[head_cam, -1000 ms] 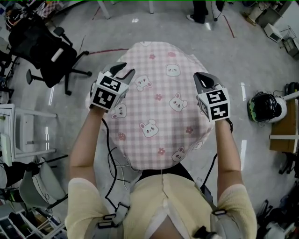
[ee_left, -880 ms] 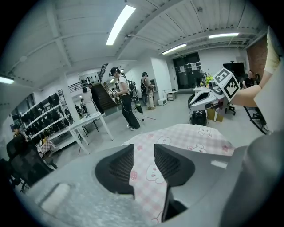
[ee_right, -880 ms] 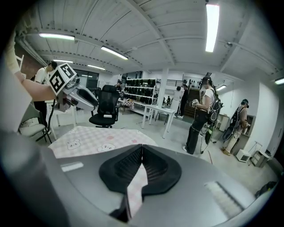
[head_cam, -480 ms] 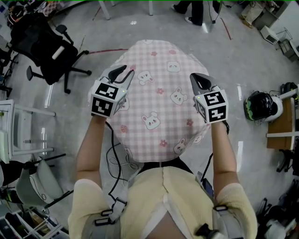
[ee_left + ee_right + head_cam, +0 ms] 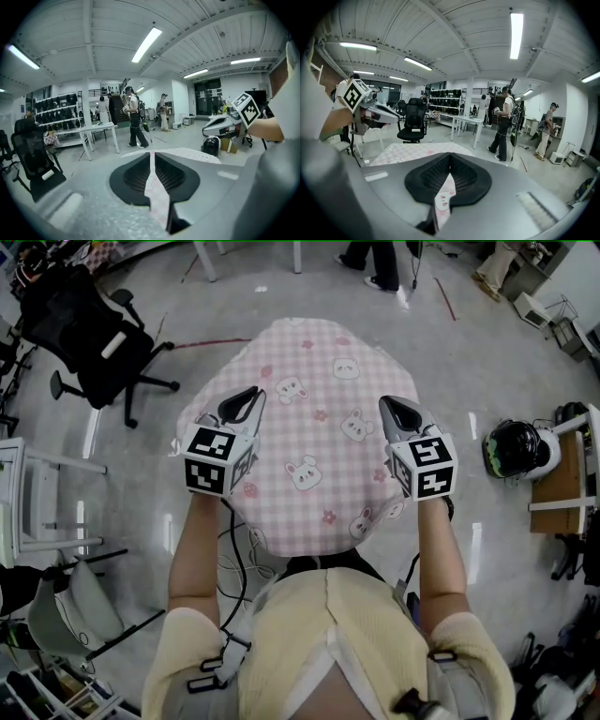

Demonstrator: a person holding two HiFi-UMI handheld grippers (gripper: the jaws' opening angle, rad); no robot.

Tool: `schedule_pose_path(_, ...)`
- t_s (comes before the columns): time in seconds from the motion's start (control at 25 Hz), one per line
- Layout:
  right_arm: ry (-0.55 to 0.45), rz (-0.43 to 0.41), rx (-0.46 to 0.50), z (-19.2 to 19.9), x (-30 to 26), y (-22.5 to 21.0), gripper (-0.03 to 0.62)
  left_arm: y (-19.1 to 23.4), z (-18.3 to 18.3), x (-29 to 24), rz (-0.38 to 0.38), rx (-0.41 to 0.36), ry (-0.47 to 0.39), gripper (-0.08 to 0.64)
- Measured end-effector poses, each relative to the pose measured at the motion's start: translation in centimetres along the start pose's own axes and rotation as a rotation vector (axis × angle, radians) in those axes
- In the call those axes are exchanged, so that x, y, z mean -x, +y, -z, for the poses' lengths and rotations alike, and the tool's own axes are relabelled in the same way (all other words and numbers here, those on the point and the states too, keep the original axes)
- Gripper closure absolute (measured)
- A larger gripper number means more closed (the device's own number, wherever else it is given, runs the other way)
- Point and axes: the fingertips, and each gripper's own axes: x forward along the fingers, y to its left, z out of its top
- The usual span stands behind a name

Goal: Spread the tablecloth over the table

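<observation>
Pink-checked bunny tablecloth (image 5: 314,442) is floating outstretched toward 12 o'clock, the left gripper (image 5: 246,397) at its 9 o'clock edge and the right gripper (image 5: 398,409) at 3 o'clock each pinching its hem tight, with no table showing beneath, so settling and smoothing are seemingly remaining.

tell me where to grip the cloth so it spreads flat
Pinch its two opposite side edges, one tool on each, coming in from your own side. The cloth is limp, so it likely lies flat only when stretched between two far-apart pinches, as the left tool and right tool hold it.
</observation>
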Motion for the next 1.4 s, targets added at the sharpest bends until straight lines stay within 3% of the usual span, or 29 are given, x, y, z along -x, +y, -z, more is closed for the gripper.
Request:
schedule_pose_path(0.2, -0.034, 0.003, -0.050, -0.2, 1.2, 1.4, 0.588, -1.0, 0.2, 1.9, -0.010, 0.049, -0.026, 0.529)
schedule_pose_path(0.76, -0.085, 0.003, -0.194, -0.2, 3.4, 3.1, 0.588, -2.6, 1.7, 4.1, -0.037, 0.074, -0.025, 0.545)
schedule_pose_path(1.4, -0.078, -0.002, -0.211, 0.2, 3.5, 3.3, 0.588, -2.6, 2.4, 4.3, -0.038, 0.102, -0.015, 0.545)
